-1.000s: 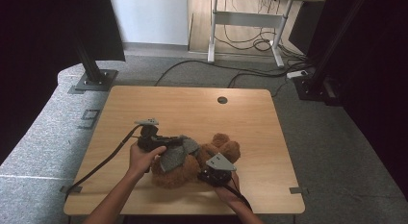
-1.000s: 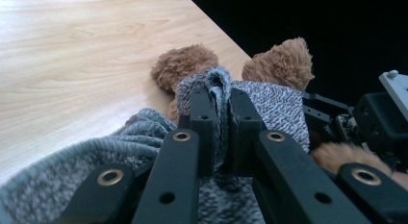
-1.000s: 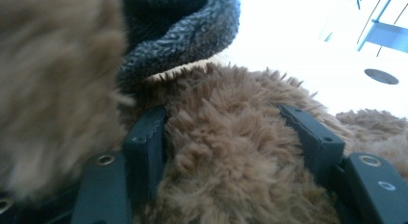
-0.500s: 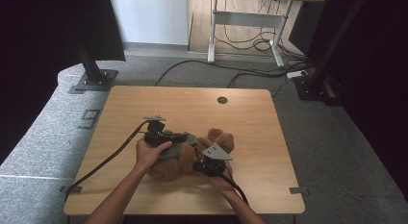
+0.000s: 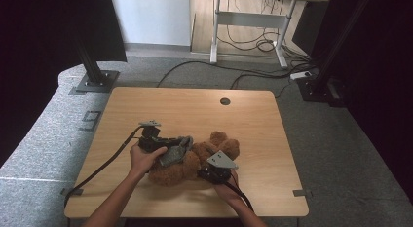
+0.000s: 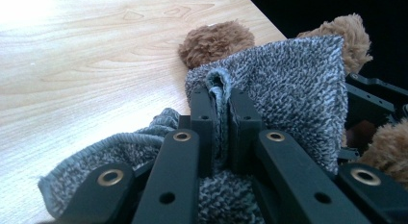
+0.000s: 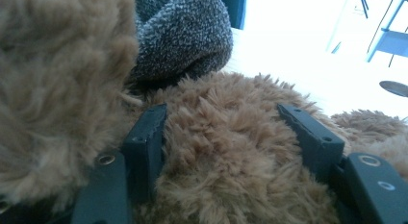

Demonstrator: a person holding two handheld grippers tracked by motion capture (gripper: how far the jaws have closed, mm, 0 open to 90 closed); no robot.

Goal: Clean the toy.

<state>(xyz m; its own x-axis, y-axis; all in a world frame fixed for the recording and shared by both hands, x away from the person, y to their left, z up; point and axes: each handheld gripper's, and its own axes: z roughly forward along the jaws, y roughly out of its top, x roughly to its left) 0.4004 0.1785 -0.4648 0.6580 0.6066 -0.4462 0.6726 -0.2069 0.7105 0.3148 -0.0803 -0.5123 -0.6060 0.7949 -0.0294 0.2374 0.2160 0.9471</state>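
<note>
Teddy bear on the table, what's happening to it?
A person is working on a brown teddy bear lying on the wooden table. The left gripper is shut on a fold of the bear's grey knitted sweater. The right gripper has its jaws pressed around a furry part of the bear.

One brown plush bear (image 5: 195, 161) lies on one wooden table (image 5: 195, 107), between two hand-held grippers: the left gripper (image 5: 165, 148) at its one side, the right gripper (image 5: 207, 174) at the other. One grey knitted garment (image 6: 293, 94) sits pinched in the left gripper's jaws. Two forearms come in below them. One round hole (image 5: 224, 101) lies beyond both grippers.
</note>
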